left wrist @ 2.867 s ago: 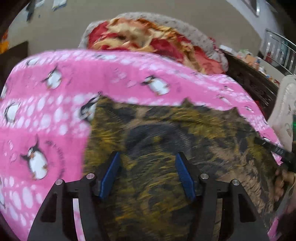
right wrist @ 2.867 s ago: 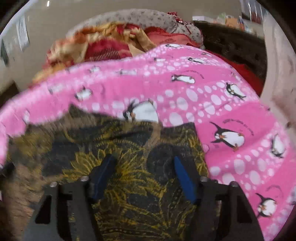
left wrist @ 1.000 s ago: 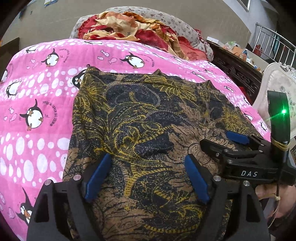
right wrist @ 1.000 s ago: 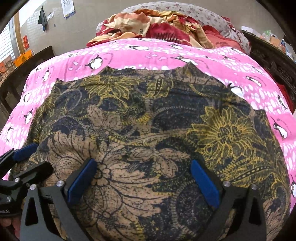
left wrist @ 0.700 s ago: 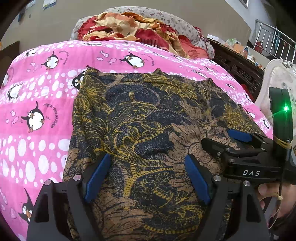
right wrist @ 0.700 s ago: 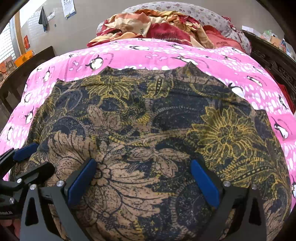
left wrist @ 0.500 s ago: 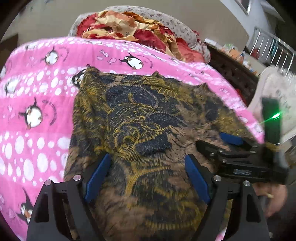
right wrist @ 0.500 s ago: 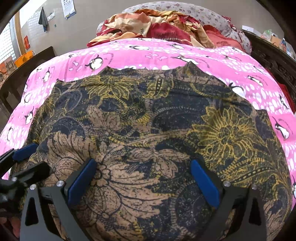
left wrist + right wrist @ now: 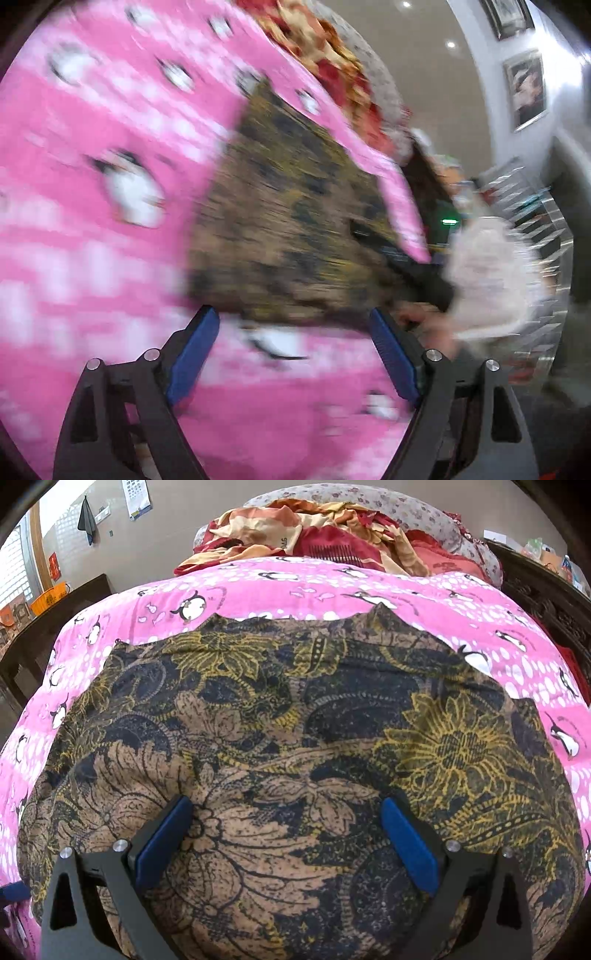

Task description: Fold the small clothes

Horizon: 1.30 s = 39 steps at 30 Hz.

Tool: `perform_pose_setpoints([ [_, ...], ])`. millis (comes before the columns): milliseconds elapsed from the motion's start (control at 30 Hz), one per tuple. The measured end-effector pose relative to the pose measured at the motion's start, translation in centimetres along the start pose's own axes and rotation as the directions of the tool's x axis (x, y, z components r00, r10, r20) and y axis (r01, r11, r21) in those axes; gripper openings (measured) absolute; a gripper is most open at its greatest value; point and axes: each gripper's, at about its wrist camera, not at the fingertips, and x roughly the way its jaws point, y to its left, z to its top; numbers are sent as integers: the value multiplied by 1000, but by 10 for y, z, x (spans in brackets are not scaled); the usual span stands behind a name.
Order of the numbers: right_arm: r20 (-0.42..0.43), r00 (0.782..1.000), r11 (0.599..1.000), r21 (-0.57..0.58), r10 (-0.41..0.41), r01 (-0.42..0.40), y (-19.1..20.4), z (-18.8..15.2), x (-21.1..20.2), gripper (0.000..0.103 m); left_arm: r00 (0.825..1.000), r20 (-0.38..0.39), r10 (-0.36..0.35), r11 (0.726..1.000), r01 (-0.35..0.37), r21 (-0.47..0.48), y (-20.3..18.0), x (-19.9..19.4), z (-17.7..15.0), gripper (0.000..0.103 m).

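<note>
A brown, navy and yellow floral garment (image 9: 295, 720) lies spread flat on the pink penguin blanket (image 9: 258, 587). My right gripper (image 9: 284, 805) hovers open over its near middle, with nothing between the blue pads. The left wrist view is heavily blurred. There my left gripper (image 9: 291, 317) is open just off the garment's (image 9: 288, 221) near left edge, over pink blanket (image 9: 92, 258), gripping nothing. The right gripper (image 9: 406, 266) shows as a dark shape at the garment's right side, with a hand (image 9: 424, 328) behind it. A blue pad (image 9: 14, 890) shows at the right view's lower left edge.
A heap of red and orange cloth (image 9: 314, 528) and a patterned pillow (image 9: 406, 506) lie at the bed's far end. Dark wooden furniture (image 9: 535, 583) runs along the right side. A pale chair (image 9: 491, 277) stands beyond the bed's edge.
The left gripper has swung left and rolled, going from over the garment to over the pink blanket beside its edge. The right gripper and the garment have not moved.
</note>
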Motion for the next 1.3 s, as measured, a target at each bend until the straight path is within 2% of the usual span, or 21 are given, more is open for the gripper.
perform_pose_setpoints([
  [33, 0, 1000, 1000, 1, 1, -1, 0, 0, 0, 103, 1000, -16, -20, 1000, 20, -5, -2, 5, 2, 65],
  [133, 0, 1000, 1000, 1, 1, -1, -1, 0, 0, 103, 1000, -10, 1, 1000, 0, 19, -9, 13, 8, 65],
  [167, 0, 1000, 1000, 0, 0, 0, -1, 0, 0, 103, 1000, 5, -4, 1000, 4, 4, -8, 12, 12, 65],
  [233, 0, 1000, 1000, 2, 3, -3, -1, 0, 0, 103, 998, 66, -8, 999, 11, -39, 1, 6, 25, 51],
  [300, 0, 1000, 1000, 1, 1, -1, 0, 0, 0, 103, 992, 129, -1, 995, 14, -97, 11, -2, 31, 49],
  [333, 0, 1000, 1000, 1, 2, -2, -1, 0, 0, 103, 991, 131, -14, 992, 31, -123, 15, -2, 31, 49],
  [400, 0, 1000, 1000, 1, 2, -2, -1, 0, 0, 103, 996, 71, -48, 993, 56, -106, 10, 9, 26, 49],
  [467, 0, 1000, 1000, 1, 2, -2, -1, 0, 0, 103, 994, -33, -108, 993, 107, -42, -5, 21, 19, 49],
  [500, 0, 1000, 1000, 2, 2, -2, -1, 0, 0, 103, 993, -44, -109, 994, 107, -36, -7, 23, 19, 49],
  [567, 0, 1000, 1000, 2, 2, -2, -1, 0, 0, 103, 997, -11, -72, 996, 71, -63, 0, 19, 29, 49],
  [600, 0, 1000, 1000, 2, 2, -2, -1, 0, 0, 103, 999, 28, -40, 993, 43, -106, 10, 14, 36, 44],
  [667, 0, 1000, 1000, 2, 2, -2, -1, 0, 0, 103, 995, 98, -22, 980, 41, -193, 26, 5, 48, 42],
  [733, 0, 1000, 1000, 2, 2, -2, -1, 0, 0, 103, 990, 138, -3, 978, 32, -208, 23, 3, 51, 44],
  [800, 0, 1000, 1000, 2, 3, -3, -1, 0, 0, 103, 994, 86, -74, 984, 87, -157, 9, 15, 45, 46],
  [867, 1, 1000, 1000, 2, 2, -2, 0, 0, 0, 103, 986, -44, -161, 983, 157, -91, -10, 34, 29, 46],
  [900, 0, 1000, 1000, 2, 2, -2, 0, 0, 0, 103, 985, -54, -164, 984, 160, -79, -13, 36, 27, 46],
  [1000, 0, 1000, 1000, 2, 2, -2, -1, 0, 0, 103, 985, -3, -171, 977, 170, -131, 1, 30, 36, 45],
  [1067, 1, 1000, 1000, 2, 2, -2, -1, 0, 0, 103, 989, 88, -118, 980, 130, -147, 12, 12, 49, 45],
  [1167, 1, 1000, 1000, 1, 2, -2, 0, 0, 0, 103, 977, 192, -90, 971, 129, -199, 32, -8, 62, 45],
  [1233, 1, 1000, 1000, 1, 3, -3, 0, 0, 0, 103, 971, 186, -148, 955, 190, -230, 39, -7, 61, 45],
  [1300, 0, 1000, 1000, 2, 3, -3, 0, 0, 0, 103, 967, 143, -209, 950, 236, -203, 32, 1, 59, 46],
])
